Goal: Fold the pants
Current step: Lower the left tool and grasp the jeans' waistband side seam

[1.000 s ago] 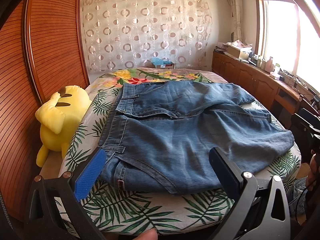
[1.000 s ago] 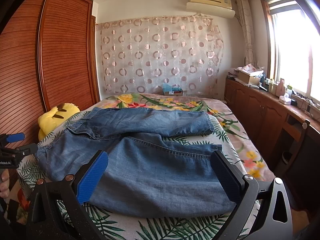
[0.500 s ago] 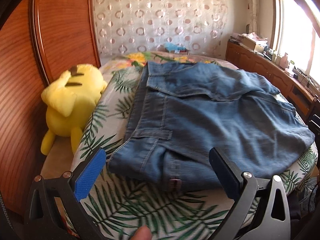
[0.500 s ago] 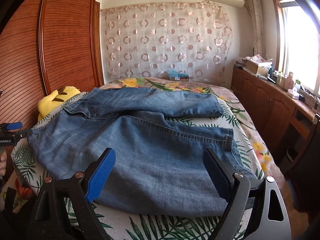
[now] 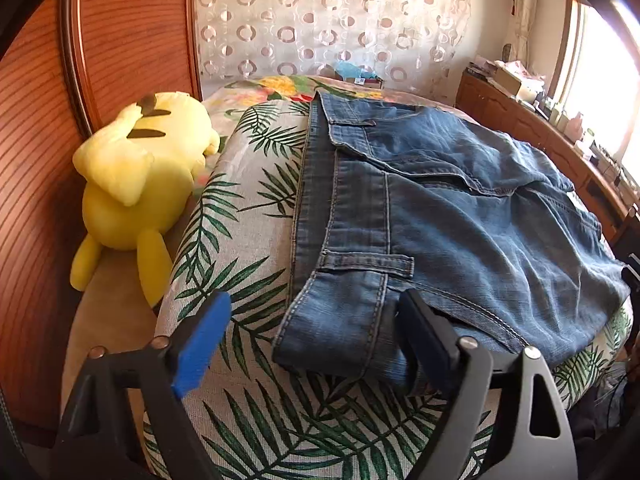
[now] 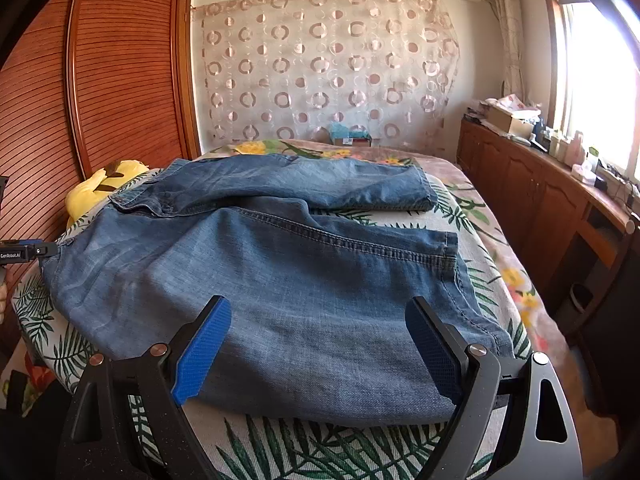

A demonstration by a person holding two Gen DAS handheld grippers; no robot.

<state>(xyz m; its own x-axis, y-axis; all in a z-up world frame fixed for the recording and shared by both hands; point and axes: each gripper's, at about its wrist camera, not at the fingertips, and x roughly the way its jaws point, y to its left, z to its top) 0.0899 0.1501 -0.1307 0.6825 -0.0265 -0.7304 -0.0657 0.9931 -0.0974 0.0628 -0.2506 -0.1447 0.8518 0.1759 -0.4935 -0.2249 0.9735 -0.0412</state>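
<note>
Blue denim pants (image 5: 460, 220) lie spread on the bed, waistband toward the left side and legs toward the right. In the left wrist view my left gripper (image 5: 316, 340) is open, its jaws on either side of the near waistband corner (image 5: 340, 328) just above the sheet. In the right wrist view the pants (image 6: 280, 272) lie with the near leg across the front and the far leg behind. My right gripper (image 6: 320, 344) is open over the near leg's lower edge. The left gripper (image 6: 24, 254) shows at that view's left edge.
The bed (image 5: 248, 240) has a palm-leaf sheet. A yellow plush toy (image 5: 136, 184) lies between the bed and the wooden wardrobe (image 5: 36, 120) on the left. A wooden cabinet (image 6: 540, 184) with clutter runs under the window on the right. A curtain (image 6: 320, 64) hangs behind.
Both grippers have moved forward and down toward the pants and their jaws have narrowed a little. The left one now straddles the waistband corner; the right one is over the near leg's edge.
</note>
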